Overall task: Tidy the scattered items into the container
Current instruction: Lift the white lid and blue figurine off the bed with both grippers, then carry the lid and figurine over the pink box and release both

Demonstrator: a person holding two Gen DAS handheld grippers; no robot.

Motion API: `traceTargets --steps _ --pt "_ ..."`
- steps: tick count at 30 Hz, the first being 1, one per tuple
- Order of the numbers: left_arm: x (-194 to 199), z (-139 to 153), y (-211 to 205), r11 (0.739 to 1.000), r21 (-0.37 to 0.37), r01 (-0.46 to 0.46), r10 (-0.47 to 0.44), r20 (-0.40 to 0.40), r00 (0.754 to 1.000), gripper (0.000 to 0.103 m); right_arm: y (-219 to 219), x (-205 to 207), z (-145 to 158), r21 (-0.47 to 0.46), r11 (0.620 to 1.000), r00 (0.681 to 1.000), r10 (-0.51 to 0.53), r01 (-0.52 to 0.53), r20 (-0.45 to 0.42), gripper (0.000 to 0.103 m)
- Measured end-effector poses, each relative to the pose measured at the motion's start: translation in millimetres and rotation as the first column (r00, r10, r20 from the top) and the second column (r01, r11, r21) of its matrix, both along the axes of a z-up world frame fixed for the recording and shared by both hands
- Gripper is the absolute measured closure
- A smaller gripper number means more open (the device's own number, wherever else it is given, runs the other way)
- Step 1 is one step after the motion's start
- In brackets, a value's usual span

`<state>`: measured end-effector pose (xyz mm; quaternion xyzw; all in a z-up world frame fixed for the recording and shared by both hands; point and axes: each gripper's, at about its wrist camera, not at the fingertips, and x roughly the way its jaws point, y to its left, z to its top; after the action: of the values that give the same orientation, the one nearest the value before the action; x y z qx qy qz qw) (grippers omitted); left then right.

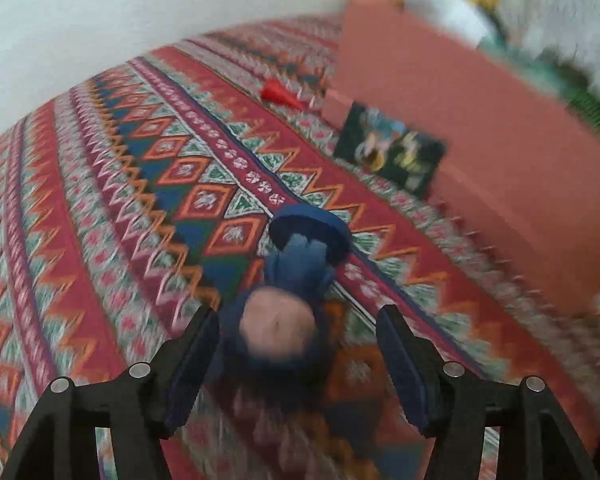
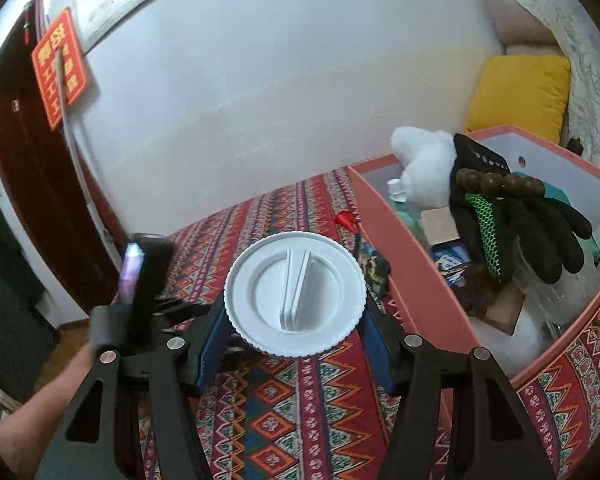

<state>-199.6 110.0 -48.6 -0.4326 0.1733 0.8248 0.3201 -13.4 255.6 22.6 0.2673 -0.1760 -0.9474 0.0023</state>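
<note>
A blue doll [image 1: 296, 272] with a pale face lies on the patterned cloth [image 1: 120, 200]. Its head sits between the spread fingers of my left gripper [image 1: 298, 344], which is open and does not touch it. This view is blurred. My right gripper [image 2: 294, 320] is shut on a white round lid [image 2: 296, 292], held above the cloth just left of the pink box [image 2: 432, 312]. The box holds a white plush [image 2: 424, 164], a black glove [image 2: 512, 224], a bead bracelet [image 2: 500, 182] and several other items.
A small red cone [image 1: 282, 94] and a dark picture card [image 1: 392, 152] lie on the cloth against the pink box [image 1: 480, 128]. A white wall rises behind the table. A yellow cushion [image 2: 520, 96] is beyond the box. A person's forearm [image 2: 40, 400] is at the lower left.
</note>
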Motion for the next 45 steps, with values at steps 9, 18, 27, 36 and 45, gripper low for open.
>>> traceTargets --steps 9,18,27,36,45 --pt "-11 -16 16 0.998 0.038 -0.055 0.056 -0.024 0.998 0.063 23 -17 -4 -0.02 1.0 0.999 -0.022 0.023 0.027 0.04" --pt "77 82 -37 0.967 0.245 -0.069 0.123 -0.21 0.97 0.065 6 8 15 0.009 1.0 0.999 0.026 -0.025 -0.046 0.04" --pt "146 156 -31 0.943 0.326 -0.058 0.176 -0.344 0.922 0.074 4 56 50 0.099 0.995 0.981 0.021 -0.002 -0.191 0.04" --pt "176 196 14 0.931 0.363 0.042 0.113 -0.396 0.911 0.074 52 96 87 0.127 0.981 0.941 -0.101 0.149 -0.323 0.04" --pt "161 247 116 0.873 0.445 0.2 -0.026 -0.368 0.93 0.074 179 92 136 0.05 0.93 0.891 -0.333 0.364 -0.309 0.04"
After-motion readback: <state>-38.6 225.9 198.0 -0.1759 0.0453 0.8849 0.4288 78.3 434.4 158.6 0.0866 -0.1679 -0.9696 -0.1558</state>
